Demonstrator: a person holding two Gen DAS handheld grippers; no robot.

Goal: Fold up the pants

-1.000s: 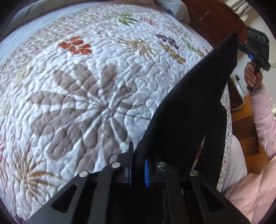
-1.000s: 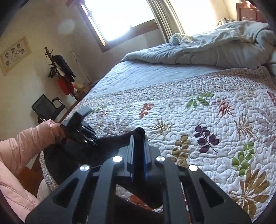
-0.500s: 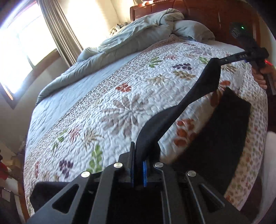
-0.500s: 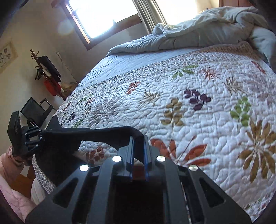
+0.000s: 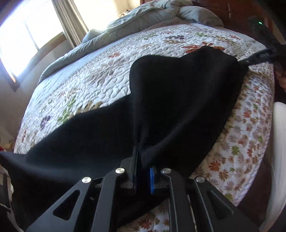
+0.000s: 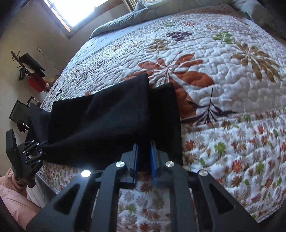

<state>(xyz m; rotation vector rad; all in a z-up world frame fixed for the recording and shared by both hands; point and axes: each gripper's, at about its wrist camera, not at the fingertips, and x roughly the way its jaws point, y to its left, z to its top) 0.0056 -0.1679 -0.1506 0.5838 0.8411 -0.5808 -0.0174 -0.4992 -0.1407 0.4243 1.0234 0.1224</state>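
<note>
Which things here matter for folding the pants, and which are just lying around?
Part of the job: black pants; left gripper, clamped on the fabric; right gripper, jaws just opening with fabric between them; quilted bedspread they lie on.

Just around: grey duvet; coat rack; window.

You're in a home bedroom: a bed [image 6: 232, 75] with a leaf-print quilt and a rumpled grey duvet [image 5: 146, 21] by the wooden headboard [image 5: 237, 16], a curtained window [image 5: 26, 39], and a coat stand [image 6: 26, 67] against the wall.
</note>
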